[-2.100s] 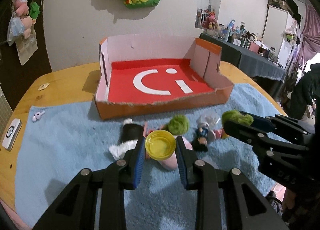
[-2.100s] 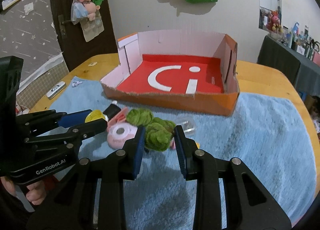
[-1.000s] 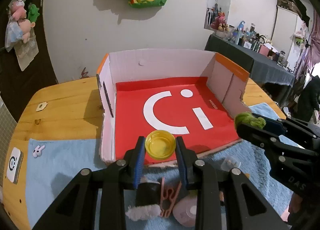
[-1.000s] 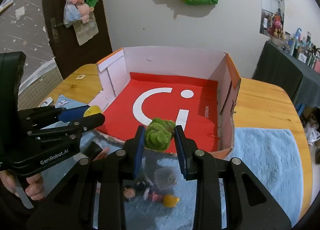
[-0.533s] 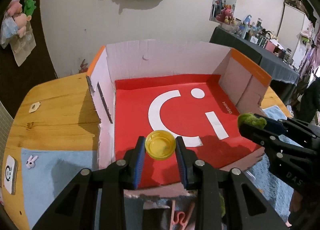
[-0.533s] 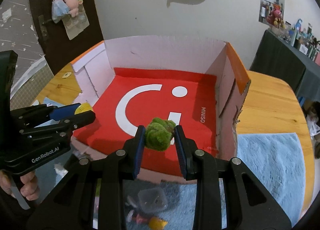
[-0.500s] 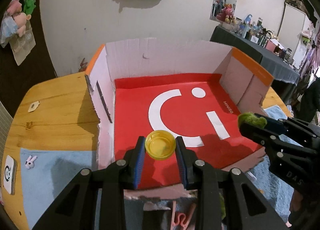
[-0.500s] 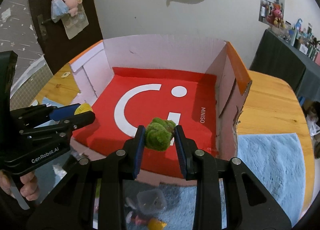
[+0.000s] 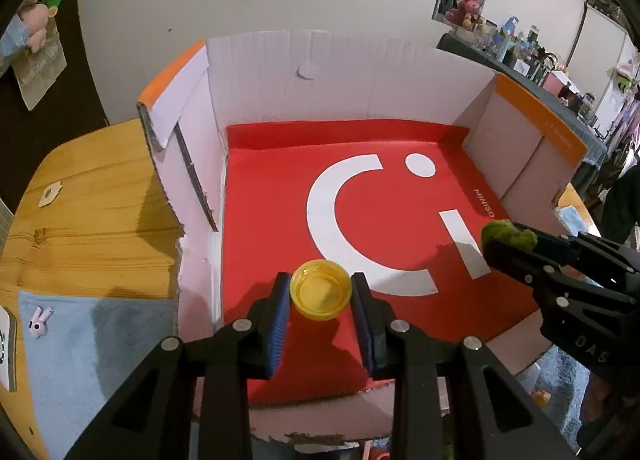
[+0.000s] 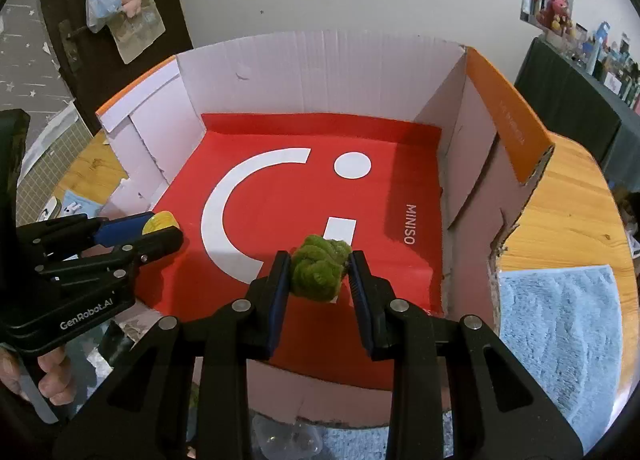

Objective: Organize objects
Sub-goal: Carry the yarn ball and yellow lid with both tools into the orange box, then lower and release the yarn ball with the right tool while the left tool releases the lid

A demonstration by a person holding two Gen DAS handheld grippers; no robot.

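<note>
Gripping yellow cup in my left gripper, green fuzzy ball in my right gripper, over the red box; items below hidden.

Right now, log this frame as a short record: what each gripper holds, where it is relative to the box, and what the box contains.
left gripper: shut on yellow cup, over near-left part of box floor
right gripper: shut on green fuzzy toy, over near-middle of box floor
cardboard box: open top, red floor with white logo, nothing lying on the visible floor
blue towel: on the wooden table, beside the box
</note>
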